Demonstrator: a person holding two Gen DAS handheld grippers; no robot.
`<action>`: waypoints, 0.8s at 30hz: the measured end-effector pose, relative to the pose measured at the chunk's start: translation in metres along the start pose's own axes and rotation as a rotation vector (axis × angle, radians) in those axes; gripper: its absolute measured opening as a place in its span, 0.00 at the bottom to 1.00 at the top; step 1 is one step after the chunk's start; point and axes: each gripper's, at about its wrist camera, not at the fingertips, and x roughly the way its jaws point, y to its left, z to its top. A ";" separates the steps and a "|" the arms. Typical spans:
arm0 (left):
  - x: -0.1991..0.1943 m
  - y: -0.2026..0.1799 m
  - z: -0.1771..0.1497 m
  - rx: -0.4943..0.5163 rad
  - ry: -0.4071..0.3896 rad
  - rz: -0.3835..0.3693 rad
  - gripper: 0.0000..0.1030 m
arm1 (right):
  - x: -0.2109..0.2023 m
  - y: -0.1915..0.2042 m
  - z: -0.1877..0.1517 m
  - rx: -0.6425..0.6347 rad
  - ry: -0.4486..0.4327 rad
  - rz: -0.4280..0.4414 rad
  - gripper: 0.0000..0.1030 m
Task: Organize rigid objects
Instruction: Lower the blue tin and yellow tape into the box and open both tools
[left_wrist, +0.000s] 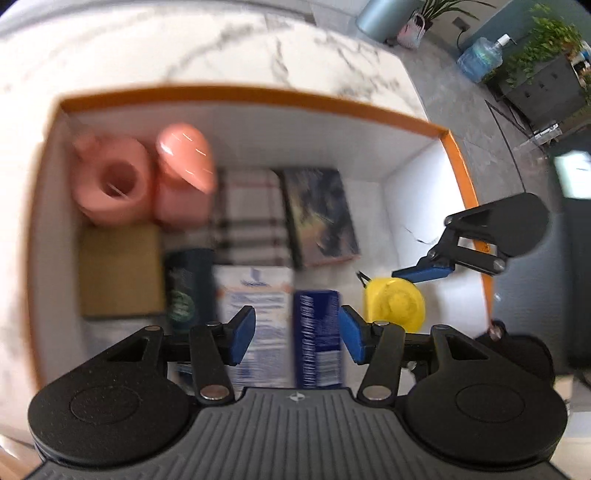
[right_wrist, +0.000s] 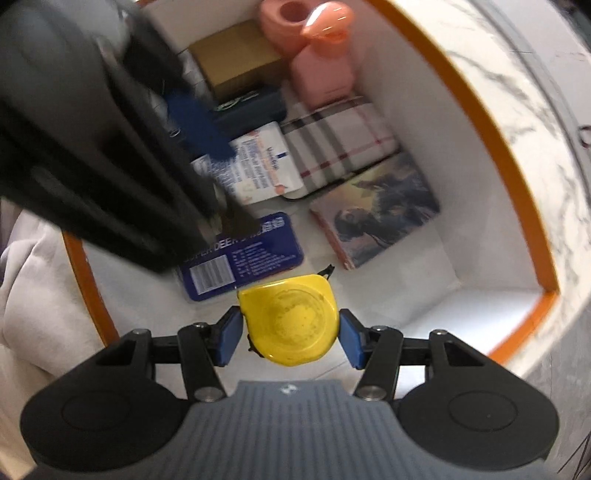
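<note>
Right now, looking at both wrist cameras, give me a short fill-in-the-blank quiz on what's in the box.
1. The right tool holds a tape measure coloured ____.
2. The box has a rim coloured ____.
3. The two pink containers stand in a ____ of the box.
4. The blue tin lies ____ the left tool.

Missing words: yellow; orange; corner; below

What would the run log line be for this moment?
right gripper: shut on yellow tape measure, over box | left gripper: open above blue tin | box: mostly packed
</note>
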 end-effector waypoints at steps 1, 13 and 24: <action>-0.002 0.000 0.003 0.009 -0.014 0.013 0.59 | 0.004 -0.001 0.003 -0.019 0.020 0.007 0.55; -0.009 0.012 0.001 0.026 -0.020 -0.015 0.59 | 0.036 0.000 0.023 -0.148 0.148 0.049 0.55; -0.012 0.015 -0.003 0.036 -0.022 -0.015 0.59 | 0.028 0.002 0.022 -0.173 0.159 -0.013 0.61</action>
